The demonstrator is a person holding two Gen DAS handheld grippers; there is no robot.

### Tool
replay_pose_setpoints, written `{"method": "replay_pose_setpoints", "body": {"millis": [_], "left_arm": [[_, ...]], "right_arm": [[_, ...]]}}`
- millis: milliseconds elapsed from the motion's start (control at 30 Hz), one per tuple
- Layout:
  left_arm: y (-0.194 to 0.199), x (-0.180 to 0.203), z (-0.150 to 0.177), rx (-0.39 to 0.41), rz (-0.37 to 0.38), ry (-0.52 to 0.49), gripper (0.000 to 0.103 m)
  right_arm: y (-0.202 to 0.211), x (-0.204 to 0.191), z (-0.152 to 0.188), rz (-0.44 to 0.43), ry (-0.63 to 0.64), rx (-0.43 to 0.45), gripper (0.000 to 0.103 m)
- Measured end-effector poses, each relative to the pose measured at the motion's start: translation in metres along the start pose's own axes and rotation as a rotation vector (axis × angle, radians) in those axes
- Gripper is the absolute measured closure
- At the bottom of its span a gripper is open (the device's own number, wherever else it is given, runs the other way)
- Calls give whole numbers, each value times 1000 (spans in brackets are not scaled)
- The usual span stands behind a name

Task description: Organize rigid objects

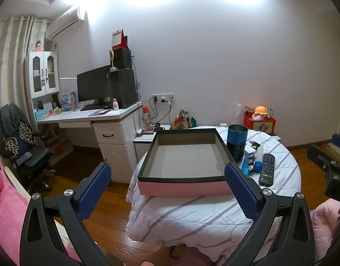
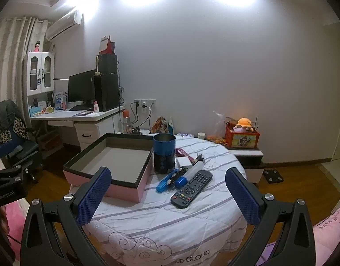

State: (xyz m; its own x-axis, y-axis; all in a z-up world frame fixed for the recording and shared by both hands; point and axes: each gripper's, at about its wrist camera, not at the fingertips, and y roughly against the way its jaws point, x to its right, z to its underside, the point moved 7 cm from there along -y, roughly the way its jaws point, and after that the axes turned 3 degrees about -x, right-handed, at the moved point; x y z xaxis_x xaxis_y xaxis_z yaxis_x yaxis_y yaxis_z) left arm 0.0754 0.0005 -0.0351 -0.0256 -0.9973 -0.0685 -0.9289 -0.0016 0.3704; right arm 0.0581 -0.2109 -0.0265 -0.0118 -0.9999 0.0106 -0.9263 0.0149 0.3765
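Both my tongs are wide open and hold nothing. My left tongs point(image 1: 167, 184) hang short of the table, with the box point(image 1: 183, 155) straight ahead between the fingers, empty, pink-sided and dark-rimmed. My right tongs point(image 2: 167, 188) point at the remote point(image 2: 192, 188), the nearest piece ahead and a little right of centre. Beyond it lie a white tube point(image 2: 192, 173) with a blue cap and a flat blue piece point(image 2: 166, 180), close together, the tube seeming to touch the remote's left edge. Behind them stands the blue cup point(image 2: 164, 153), just beside the box's right wall. A small white box point(image 2: 184, 161) sits further back, with something dark next to it that I cannot make out.

What worries me most is the crowding. If I close on the remote from its left side, a finger may shove the tube, and a tube will likely roll on this quilted cloth point(image 2: 158, 221), perhaps off the edge. The remote is flat and low, so my pads could pinch cloth along with it and drag everything. The cup is tall and looks easy to tip if my right tongs swing across toward the box. The box itself seems to overhang the table's left edge; a hard drop into it, or a nudge from my left tongs, could slide it off.
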Motion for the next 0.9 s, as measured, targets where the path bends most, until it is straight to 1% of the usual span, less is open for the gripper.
{"method": "replay_pose_setpoints", "body": {"millis": [167, 233, 300, 433, 500, 633, 767, 867, 900], "left_arm": [[-7, -2, -1, -10, 3, 11, 0], [-11, -3, -2, -16, 8, 17, 0], [-16, -4, -1, -25, 14, 22, 0], [-28, -5, -2, -51, 27, 27, 0], [-34, -4, -3, -62, 37, 28, 0], [-44, -4, -7, -86, 29, 28, 0], [-49, -6, -16, -88, 19, 26, 0], [-51, -8, -24, -83, 15, 24, 0], [-51, -8, -26, -79, 11, 21, 0]], "right_arm": [[12, 0, -12, 62, 25, 111, 0], [14, 4, -16, 83, 13, 143, 0], [11, 8, -18, 80, -11, 154, 0], [-3, 14, -18, 73, -36, 134, 0], [-10, 13, -18, 54, -34, 120, 0], [-23, 15, -18, -57, -90, 87, 0], [-33, 10, -21, -111, -64, 54, 0], [-40, 9, -24, -86, -59, 34, 0], [-41, 7, -25, -93, -43, 35, 0]]}}
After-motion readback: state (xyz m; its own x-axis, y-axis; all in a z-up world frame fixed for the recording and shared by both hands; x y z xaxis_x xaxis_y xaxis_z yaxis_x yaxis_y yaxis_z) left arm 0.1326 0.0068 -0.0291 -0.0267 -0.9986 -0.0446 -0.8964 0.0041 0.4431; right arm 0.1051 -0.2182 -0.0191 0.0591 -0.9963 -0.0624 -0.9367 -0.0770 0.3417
